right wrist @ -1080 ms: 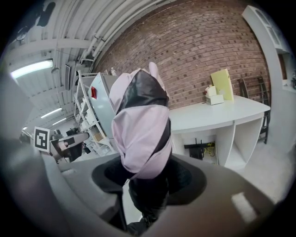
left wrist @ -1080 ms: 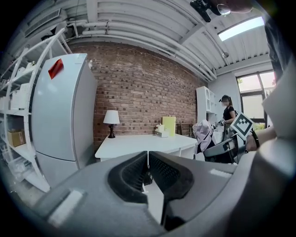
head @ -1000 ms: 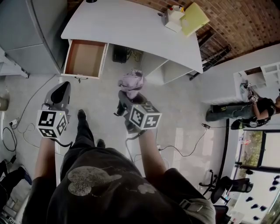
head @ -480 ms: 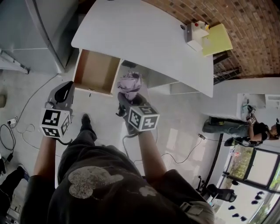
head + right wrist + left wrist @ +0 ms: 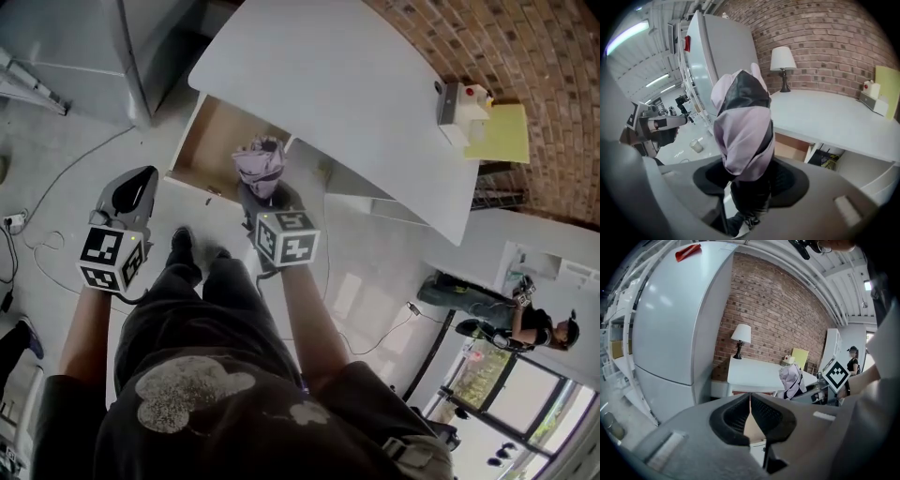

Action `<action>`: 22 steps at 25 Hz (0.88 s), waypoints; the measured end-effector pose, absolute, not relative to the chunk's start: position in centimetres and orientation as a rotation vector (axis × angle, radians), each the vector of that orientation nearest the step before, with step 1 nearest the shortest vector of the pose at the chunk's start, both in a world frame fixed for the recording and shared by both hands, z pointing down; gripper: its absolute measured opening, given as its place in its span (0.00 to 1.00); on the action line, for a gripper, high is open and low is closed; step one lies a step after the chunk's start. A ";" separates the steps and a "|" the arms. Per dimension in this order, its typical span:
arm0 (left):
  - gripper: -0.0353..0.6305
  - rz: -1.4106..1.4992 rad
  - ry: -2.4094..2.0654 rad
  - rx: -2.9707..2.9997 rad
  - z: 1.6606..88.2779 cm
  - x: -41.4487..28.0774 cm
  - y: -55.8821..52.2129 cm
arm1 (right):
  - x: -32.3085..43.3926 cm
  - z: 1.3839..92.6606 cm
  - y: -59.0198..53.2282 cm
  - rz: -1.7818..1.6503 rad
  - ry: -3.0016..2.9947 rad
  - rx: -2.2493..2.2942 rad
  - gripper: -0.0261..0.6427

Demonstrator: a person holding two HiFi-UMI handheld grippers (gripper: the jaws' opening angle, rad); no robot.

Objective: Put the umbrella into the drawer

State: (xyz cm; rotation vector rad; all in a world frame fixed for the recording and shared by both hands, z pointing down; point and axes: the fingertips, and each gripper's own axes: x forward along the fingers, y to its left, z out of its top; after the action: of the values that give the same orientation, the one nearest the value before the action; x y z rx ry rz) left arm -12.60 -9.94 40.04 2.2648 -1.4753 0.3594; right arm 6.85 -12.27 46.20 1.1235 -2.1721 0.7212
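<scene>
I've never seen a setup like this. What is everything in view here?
umbrella: one, lilac and black, folded, held near the open drawer
drawer: one, white with brown inside, pulled open under the desk
desk: one, white, by the brick wall
lamp: one, white shade, on the desk
box: one, white, at the desk's far end
yellow panel: one, beside the box
fridge: one, pale grey, left of the desk
bystander: one, dark clothes, far right
left tongs: one, grey, shut, empty
right tongs: one, grey, clamped on the umbrella
</scene>
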 end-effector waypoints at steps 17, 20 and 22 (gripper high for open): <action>0.08 0.314 -1.658 2.029 47.3 -14.9 -11.1 | 2.7 57.9 -18.9 0.525 -2.194 0.820 0.37; 0.08 0.331 -1.679 1.998 48.7 -14.8 -11.5 | 2.1 60.0 -19.5 0.525 -2.196 0.763 0.37; 0.08 0.342 -1.695 1.968 49.7 -14.8 -11.8 | 1.9 61.5 -19.9 0.536 -2.190 0.734 0.37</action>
State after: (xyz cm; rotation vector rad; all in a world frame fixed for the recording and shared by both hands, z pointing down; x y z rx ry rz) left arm -14.83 -11.80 49.68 1.9676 -1.6946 0.3419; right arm 1.93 -19.92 61.52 0.7339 -2.1900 0.5359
